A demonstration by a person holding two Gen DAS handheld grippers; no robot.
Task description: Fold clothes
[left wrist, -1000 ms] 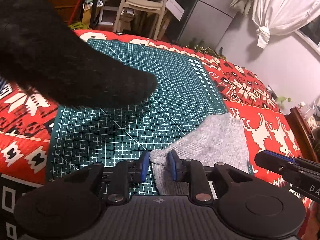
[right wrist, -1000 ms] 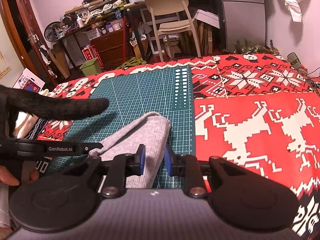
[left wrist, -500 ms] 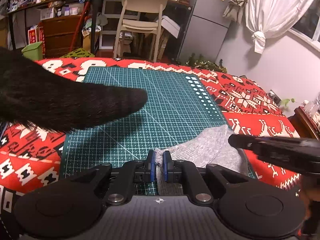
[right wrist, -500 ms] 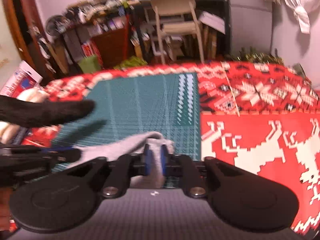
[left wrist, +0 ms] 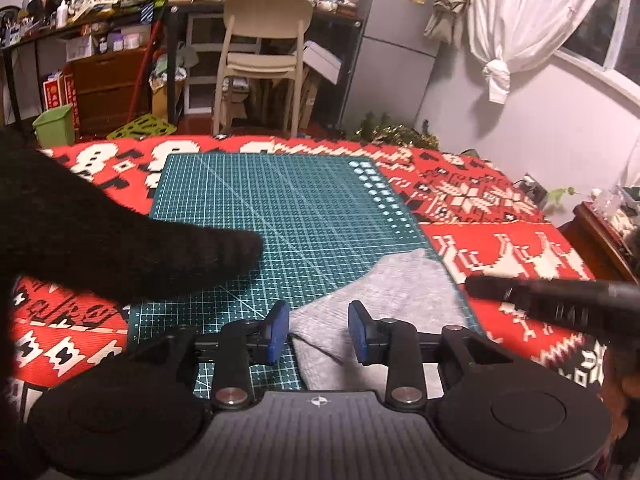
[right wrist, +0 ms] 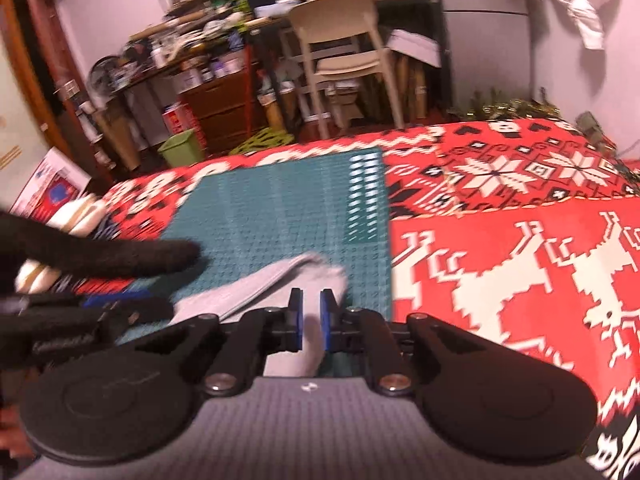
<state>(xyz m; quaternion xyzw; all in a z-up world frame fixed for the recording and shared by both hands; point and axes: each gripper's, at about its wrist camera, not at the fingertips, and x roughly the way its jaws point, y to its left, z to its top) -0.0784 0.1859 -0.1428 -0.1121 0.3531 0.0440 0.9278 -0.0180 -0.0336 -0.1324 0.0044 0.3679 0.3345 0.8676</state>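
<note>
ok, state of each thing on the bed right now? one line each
left gripper: open, straddling the grey garment's near edge
right gripper: narrow gap, grey fabric between its fingers; grip unclear
grey garment: folded, lying on the mat
cutting mat: flat on the red blanket

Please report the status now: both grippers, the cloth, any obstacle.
Left gripper open over grey cloth. Right gripper shut on cloth. Black furry thing on mat.

A cream chair [left wrist: 262, 56] stands past the bed's red patterned blanket [left wrist: 500, 232]. Cluttered shelves [left wrist: 92, 8] and a green bin [left wrist: 54, 126] line the left; a knotted white curtain [left wrist: 516, 20] hangs by the window [left wrist: 608, 36] against pale walls.
</note>
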